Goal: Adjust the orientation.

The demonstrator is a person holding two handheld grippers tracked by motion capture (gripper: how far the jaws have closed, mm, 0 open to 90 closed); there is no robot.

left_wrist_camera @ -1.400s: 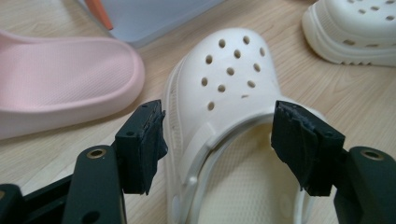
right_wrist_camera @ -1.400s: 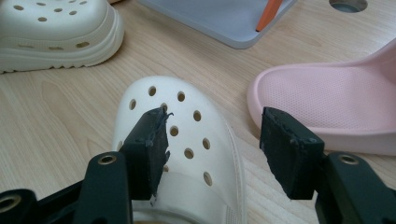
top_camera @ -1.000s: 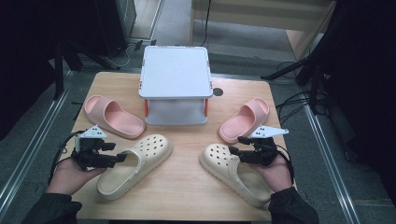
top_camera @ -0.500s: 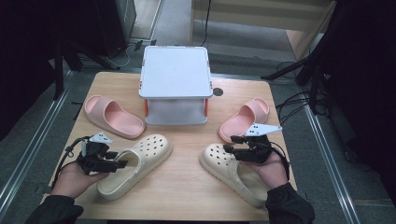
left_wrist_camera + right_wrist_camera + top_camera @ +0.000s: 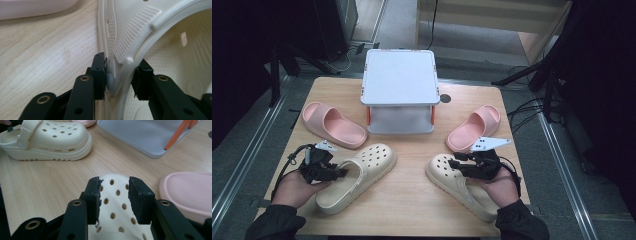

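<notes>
On the desk (image 5: 412, 200), both cream clogs lie near you: left gripper (image 5: 120, 75) has just closed onto the left clog (image 5: 357, 175) at its strap pivot, right gripper (image 5: 113, 195) onto the right clog (image 5: 457, 182) at its toe. Confirm firm pinches before you lift.

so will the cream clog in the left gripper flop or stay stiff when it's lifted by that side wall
The cream clog looks like moulded foam, so probably light. The left gripper sits on its thin rim by the strap rivet, so the rim may flex. The pivoting strap could swing.

A wooden table (image 5: 412, 200) bears two cream clogs (image 5: 362, 172) (image 5: 457, 185); two pink slides (image 5: 334, 125) (image 5: 474, 127); a grey box (image 5: 401, 92).
</notes>
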